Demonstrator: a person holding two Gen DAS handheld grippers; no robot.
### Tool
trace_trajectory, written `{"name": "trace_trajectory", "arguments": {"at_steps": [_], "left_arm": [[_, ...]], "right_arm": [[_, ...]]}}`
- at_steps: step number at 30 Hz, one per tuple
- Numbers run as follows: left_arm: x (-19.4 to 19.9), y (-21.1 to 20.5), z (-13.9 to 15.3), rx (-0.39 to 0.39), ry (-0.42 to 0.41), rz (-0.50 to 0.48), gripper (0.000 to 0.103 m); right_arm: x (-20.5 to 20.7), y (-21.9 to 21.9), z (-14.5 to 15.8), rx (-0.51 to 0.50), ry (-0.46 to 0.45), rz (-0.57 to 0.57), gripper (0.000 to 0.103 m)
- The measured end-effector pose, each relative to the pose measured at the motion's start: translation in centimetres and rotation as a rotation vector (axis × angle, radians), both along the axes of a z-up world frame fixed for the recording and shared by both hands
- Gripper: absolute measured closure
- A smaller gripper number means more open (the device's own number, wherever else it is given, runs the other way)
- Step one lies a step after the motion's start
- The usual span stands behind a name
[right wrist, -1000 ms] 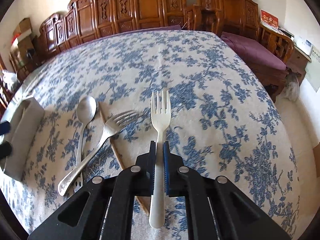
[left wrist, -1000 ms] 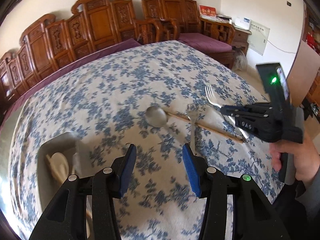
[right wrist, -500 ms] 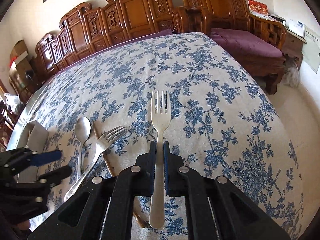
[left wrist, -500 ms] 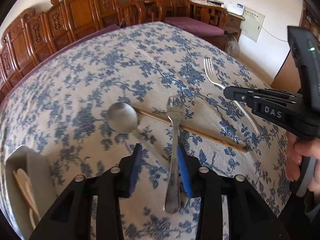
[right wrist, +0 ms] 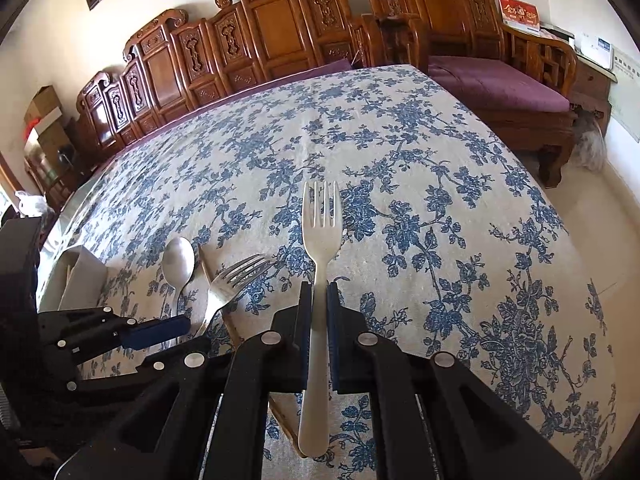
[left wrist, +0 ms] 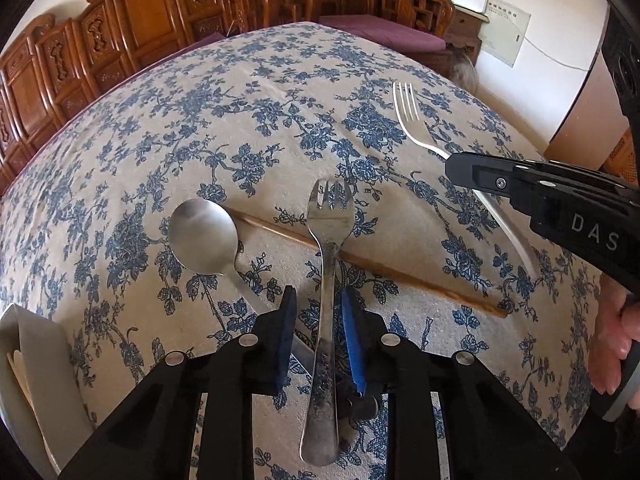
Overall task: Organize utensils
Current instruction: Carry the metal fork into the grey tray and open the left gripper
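Table (left wrist: 280,92): covered in a white cloth with blue flowers; carved wooden chairs (right wrist: 280,24) stand along its far edge.

Left gripper (left wrist: 320,320): jaws closing around the handle of a metal fork (left wrist: 329,240). The fork's handle lies between the blue pads; a gap shows on the left side, so no firm grip yet. Its tines rest across a chopstick (left wrist: 400,272).

Chopstick: wooden, lying flat on the cloth, running from beside the spoon toward the table's right edge.

Spoon (left wrist: 202,236): metal, flat on the cloth, bowl just left of the metal fork, handle passing under the left gripper.

Right gripper (right wrist: 319,312): clenched on the handle of a white fork (right wrist: 320,240), held above the cloth, tines pointing toward the far edge. A hand (left wrist: 616,344) grasps this gripper's grip at the table's right edge.

Tray (left wrist: 36,364): pale, at the table's left edge, holding a light-coloured utensil; its kind cannot be told.
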State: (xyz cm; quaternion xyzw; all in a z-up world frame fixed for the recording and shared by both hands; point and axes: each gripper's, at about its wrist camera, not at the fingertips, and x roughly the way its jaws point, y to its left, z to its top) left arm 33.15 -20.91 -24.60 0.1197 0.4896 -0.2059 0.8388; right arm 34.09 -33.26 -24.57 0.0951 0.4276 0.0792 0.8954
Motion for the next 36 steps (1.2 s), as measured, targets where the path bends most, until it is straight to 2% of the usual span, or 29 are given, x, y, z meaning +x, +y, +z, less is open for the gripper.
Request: {"name": "trace_trajectory", "arguments": {"at_steps": [4,6,11,20,36], "left_arm": [[-0.3,-0.3,0.0,0.012,-0.009,-0.018,0.096],[-0.8,-0.7,0.0,0.053,-0.023,-0.026,0.096],[-1.9,-0.3,0.7,0.064,-0.039,-0.024,0.097],[-4.3,2.8,4.7,0.030,-0.101,0.013,0.097],[-7.3,10.6,9.2,0.010,-0.177,0.124,0.097]], "right_arm": [[0.0,0.4,0.1,-0.002,-0.003,0.008,0.094],[-0.1,0.6,0.2,-0.007,-0.011,0.010,0.094],[-0.4,1.0,0.4,-0.010,-0.017,0.013,0.094],[-1.3,3.8,1.2,-0.023,-0.042,0.059,0.094],[-4.5,10.8,2.4,-0.060,-0.067,0.188,0.094]]}}
